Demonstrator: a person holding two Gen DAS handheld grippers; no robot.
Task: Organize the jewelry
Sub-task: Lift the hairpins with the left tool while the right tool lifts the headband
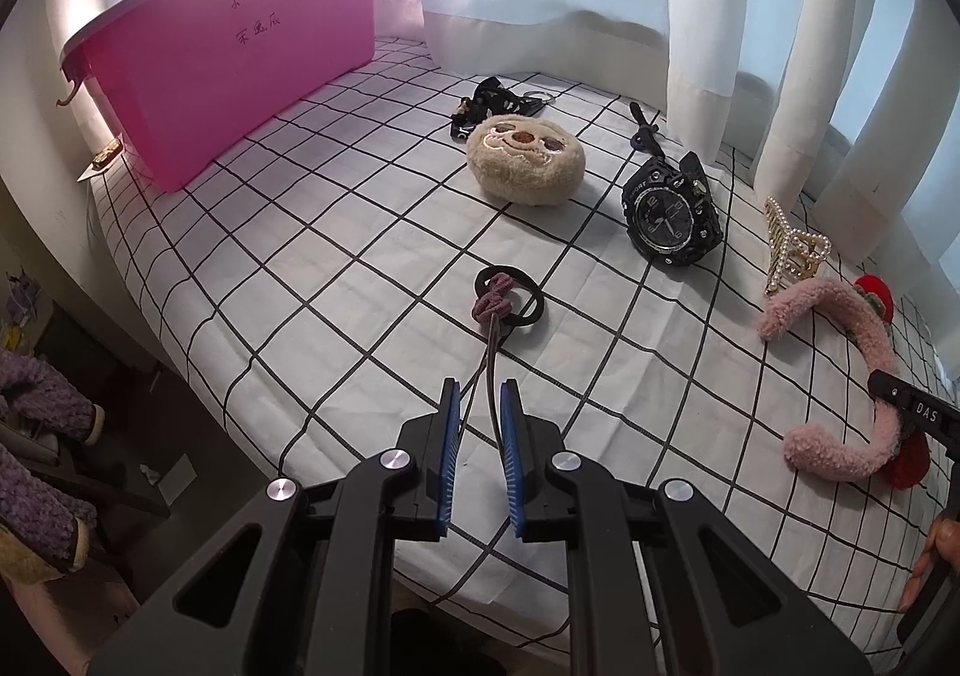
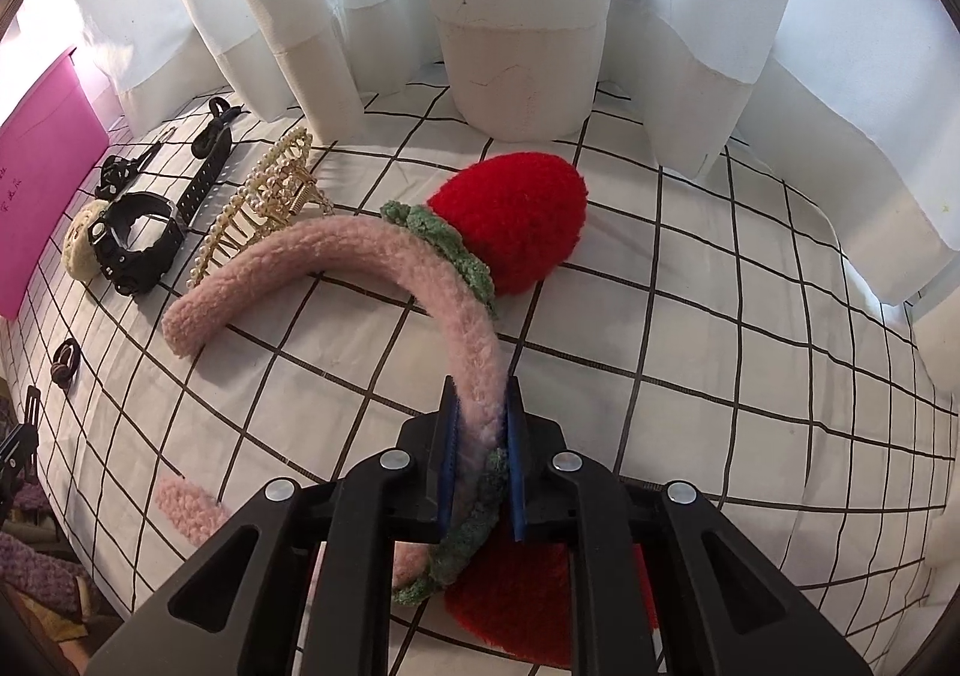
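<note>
A pink fluffy headband [image 2: 384, 250] with red strawberry ears [image 2: 516, 214] lies on the checked sheet; my right gripper [image 2: 480, 418] is shut on its band. It also shows in the left wrist view [image 1: 840, 352]. My left gripper [image 1: 480, 406] has its jaws a little apart around the thin cord of a black hair tie with a mauve knot [image 1: 507, 298], which rests on the sheet. A black sport watch [image 1: 669, 214], a pearl hair claw [image 1: 792, 247] and a pink plastic bin [image 1: 240, 64] lie beyond.
A beige plush face pouch [image 1: 525, 160] and black straps with a ring [image 1: 498, 103] sit mid-bed. White curtains [image 2: 516, 16] hang along the far edge. The bed edge drops off at the left, with purple knit items [image 1: 36, 436] below.
</note>
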